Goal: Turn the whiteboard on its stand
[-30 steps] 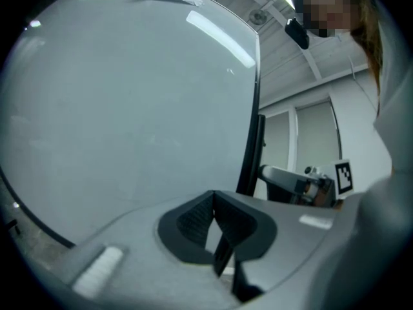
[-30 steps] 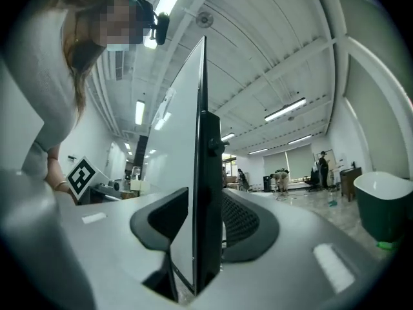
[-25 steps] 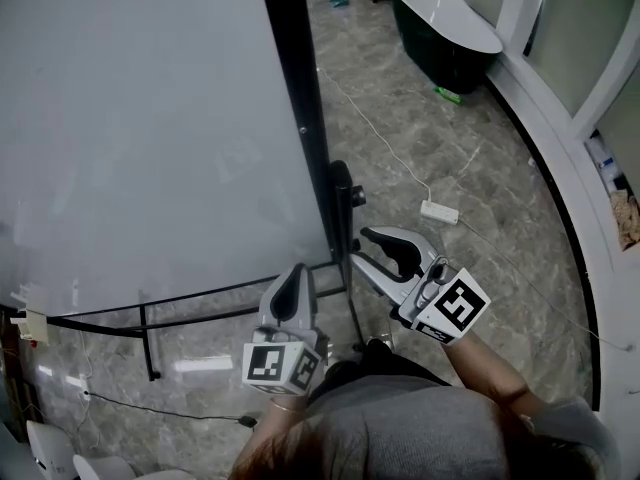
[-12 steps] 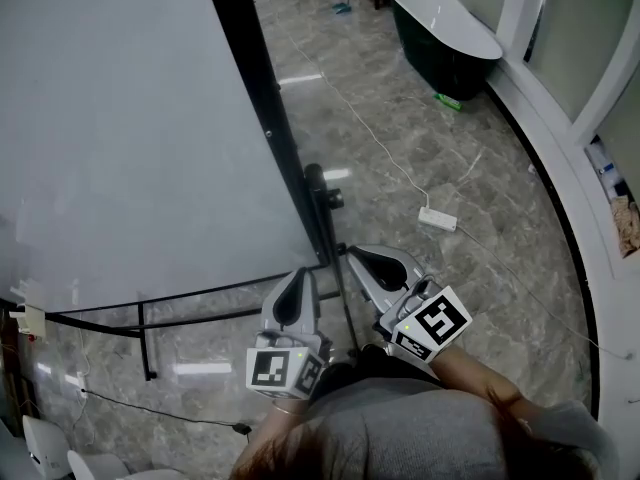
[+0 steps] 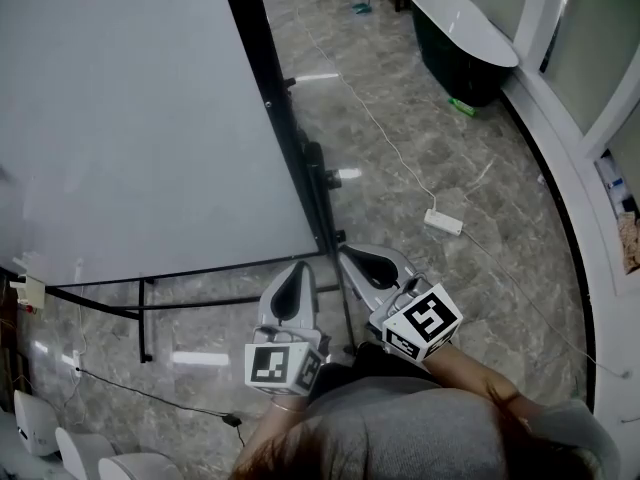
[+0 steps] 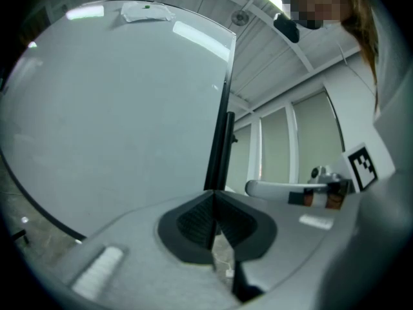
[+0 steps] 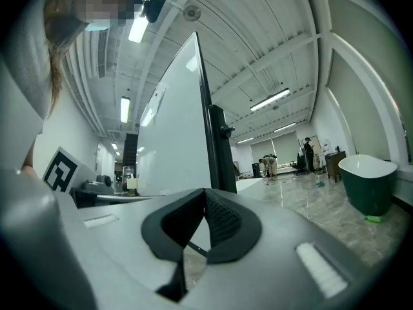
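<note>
I am holding my left gripper (image 5: 296, 268) and right gripper (image 5: 345, 253) closed, both empty, by the lower corner of the whiteboard (image 5: 130, 118); the turn is not yet begun, I judge; next it is calling for a push on the black frame (image 5: 268, 93).

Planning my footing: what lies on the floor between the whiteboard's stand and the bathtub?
Head view: a white cable crosses that stretch of floor, running to a white power strip.

Whiteboard (image 5: 130, 118) stood at left, stand post (image 5: 300, 168) along its rt edge. Left gripper (image 5: 296, 268) & right gripper (image 5: 347, 253) sat side by side below its lower-rt corner. Power strip (image 5: 443, 222) lay further rt, bathtub (image 5: 465, 38) far behind.
</note>
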